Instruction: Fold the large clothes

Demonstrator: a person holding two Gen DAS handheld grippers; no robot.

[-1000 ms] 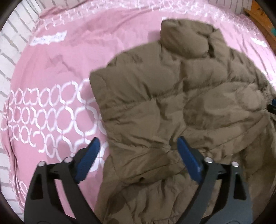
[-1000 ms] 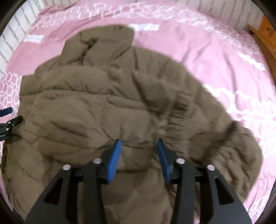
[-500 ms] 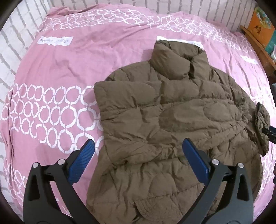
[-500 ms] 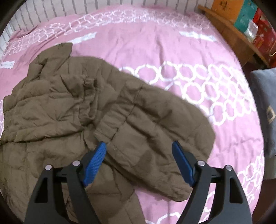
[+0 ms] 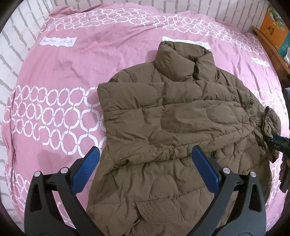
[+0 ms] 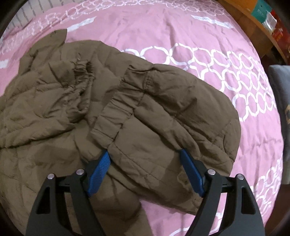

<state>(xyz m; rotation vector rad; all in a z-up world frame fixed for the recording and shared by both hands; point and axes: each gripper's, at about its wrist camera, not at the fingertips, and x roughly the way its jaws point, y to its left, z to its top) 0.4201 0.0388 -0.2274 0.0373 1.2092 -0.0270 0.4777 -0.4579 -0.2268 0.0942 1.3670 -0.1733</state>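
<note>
Both tongs hang over the jacket (image 5: 181, 123): my left tongs (image 5: 145, 170) gape wide, gripping nothing; my right tongs (image 6: 145, 172) are spread too, straddling a sleeve (image 6: 163, 118) folded across the jacket's body, pads not pressing it. I see an olive-brown quilted puffer, collar standing up at its far end, cuffs elastic and gathered, lying crumpled on the pink bedspread (image 5: 63, 81).

Home bedroom. Bed (image 5: 76, 76) with pink patterned sheet fills both frames; white brick wall (image 5: 213, 9) along the top edge; wooden shelf (image 6: 253, 23) with boxes (image 5: 273, 32) upper right; grey cushion (image 6: 279, 101) at right edge of the right wrist view.
</note>
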